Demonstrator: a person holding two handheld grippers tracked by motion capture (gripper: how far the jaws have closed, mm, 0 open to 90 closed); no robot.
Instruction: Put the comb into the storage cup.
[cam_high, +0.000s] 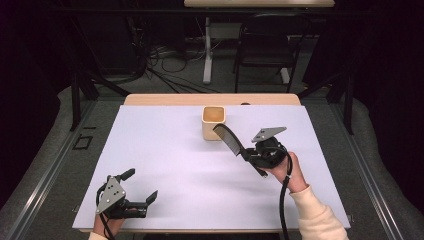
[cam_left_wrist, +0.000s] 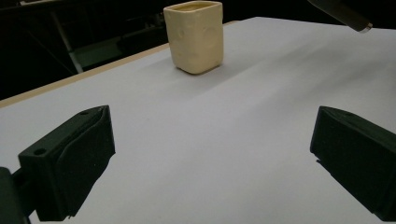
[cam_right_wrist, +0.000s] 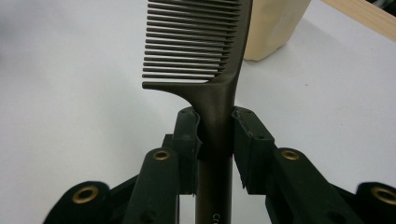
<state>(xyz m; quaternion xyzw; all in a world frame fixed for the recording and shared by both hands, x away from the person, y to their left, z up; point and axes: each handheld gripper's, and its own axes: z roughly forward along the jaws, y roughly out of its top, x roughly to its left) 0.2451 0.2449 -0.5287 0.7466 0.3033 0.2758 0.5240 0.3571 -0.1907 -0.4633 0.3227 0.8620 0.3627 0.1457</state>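
Note:
A cream square cup (cam_high: 214, 122) stands upright near the far middle of the white mat, also seen as the cup (cam_left_wrist: 195, 36) in the left gripper view and the cup (cam_right_wrist: 275, 28) in the right gripper view. My right gripper (cam_high: 247, 153) is shut on the handle of a black comb (cam_high: 230, 139), held above the mat just right of the cup. The comb (cam_right_wrist: 201, 51) points its teeth end toward the cup. My left gripper (cam_high: 141, 186) rests open at the near left, nothing between its jaws. Its fingers (cam_left_wrist: 70, 161) frame bare mat.
The white mat (cam_high: 165, 155) covers a wooden table (cam_high: 150, 99). Beyond the table stand a black chair (cam_high: 265, 45), a table leg and floor cables. The tip of the comb's handle (cam_left_wrist: 343, 14) shows at the top right of the left gripper view.

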